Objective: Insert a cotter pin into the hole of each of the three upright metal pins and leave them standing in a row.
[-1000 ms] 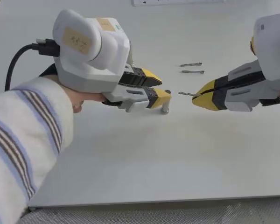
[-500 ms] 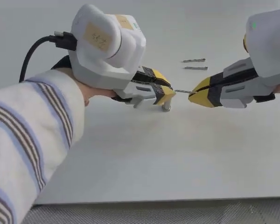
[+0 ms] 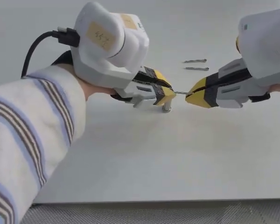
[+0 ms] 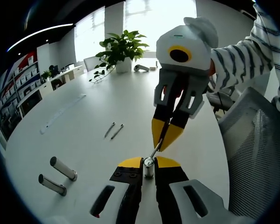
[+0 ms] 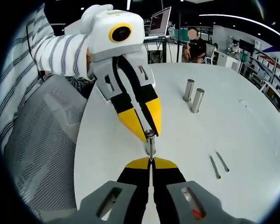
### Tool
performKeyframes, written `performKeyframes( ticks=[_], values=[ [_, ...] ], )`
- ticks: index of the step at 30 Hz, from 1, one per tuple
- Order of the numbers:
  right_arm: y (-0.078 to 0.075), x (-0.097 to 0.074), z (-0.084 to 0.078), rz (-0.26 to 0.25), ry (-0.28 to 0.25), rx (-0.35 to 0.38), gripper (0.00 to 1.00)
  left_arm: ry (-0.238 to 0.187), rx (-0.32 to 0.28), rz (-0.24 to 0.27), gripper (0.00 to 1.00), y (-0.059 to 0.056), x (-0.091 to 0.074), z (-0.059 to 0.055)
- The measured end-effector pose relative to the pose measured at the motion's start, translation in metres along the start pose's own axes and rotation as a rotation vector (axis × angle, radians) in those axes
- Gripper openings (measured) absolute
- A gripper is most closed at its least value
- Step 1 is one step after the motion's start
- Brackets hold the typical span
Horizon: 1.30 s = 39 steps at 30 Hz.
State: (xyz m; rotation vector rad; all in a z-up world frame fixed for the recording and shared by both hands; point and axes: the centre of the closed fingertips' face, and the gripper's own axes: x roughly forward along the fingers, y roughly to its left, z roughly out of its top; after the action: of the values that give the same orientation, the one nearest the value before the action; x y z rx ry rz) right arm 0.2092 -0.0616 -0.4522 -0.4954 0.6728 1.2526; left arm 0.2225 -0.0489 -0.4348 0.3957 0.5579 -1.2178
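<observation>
My left gripper [image 3: 168, 93] is shut on an upright metal pin [image 4: 149, 167], whose base [image 3: 166, 108] rests on the white table. Facing it, my right gripper [image 3: 189, 97] is shut on a thin cotter pin [image 3: 179, 92] that points at the pin's top. The cotter pin [image 4: 156, 149] touches the head of the metal pin [image 5: 150, 140]; I cannot tell if it is in the hole. Two more metal pins [image 5: 189, 90] [image 5: 197, 100] stand together further off. Two loose cotter pins [image 3: 194, 61] [image 3: 196, 69] lie side by side beyond the grippers.
The table's front edge [image 3: 154, 201] runs near me with a mesh chair [image 5: 42, 154] below it. A potted plant [image 4: 121, 49] and a long ruler [image 4: 60, 112] are at the far end. A person [image 5: 196, 44] sits at a distant desk.
The right gripper has carried the cotter pin leftward until its tip meets the top of the metal pin. The gap between the two grippers has shrunk to a sliver.
</observation>
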Motion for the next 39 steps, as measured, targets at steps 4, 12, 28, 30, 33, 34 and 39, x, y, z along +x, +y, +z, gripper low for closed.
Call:
performKeyframes(
  ticks=[4, 12, 28, 30, 33, 34, 39],
  values=[
    [-0.001, 0.001, 0.002, -0.002, 0.005, -0.011, 0.0, 0.004, 0.007, -0.001, 0.05, 0.001, 0.001, 0.0],
    [-0.004, 0.001, 0.004, -0.006, 0.002, -0.037, 0.0, 0.001, -0.015, 0.003, 0.05, 0.002, 0.002, 0.0],
    [-0.006, 0.012, 0.007, 0.006, -0.022, -0.05, 0.0, 0.004, -0.012, 0.016, 0.05, 0.0, 0.003, 0.0],
    [-0.005, 0.014, 0.009, 0.009, -0.028, -0.046, 0.0, 0.003, -0.013, 0.015, 0.05, 0.0, 0.003, 0.0],
    [-0.004, 0.017, 0.012, 0.013, -0.037, -0.052, 0.0, 0.002, -0.011, 0.02, 0.05, -0.001, 0.003, 0.0],
    [-0.004, 0.018, 0.012, 0.015, -0.038, -0.053, 0.0, 0.001, -0.01, 0.021, 0.05, -0.001, 0.003, 0.0],
    [-0.001, 0.019, 0.012, 0.027, -0.054, -0.096, 0.0, 0.003, -0.015, 0.023, 0.05, -0.002, 0.002, -0.001]
  ],
)
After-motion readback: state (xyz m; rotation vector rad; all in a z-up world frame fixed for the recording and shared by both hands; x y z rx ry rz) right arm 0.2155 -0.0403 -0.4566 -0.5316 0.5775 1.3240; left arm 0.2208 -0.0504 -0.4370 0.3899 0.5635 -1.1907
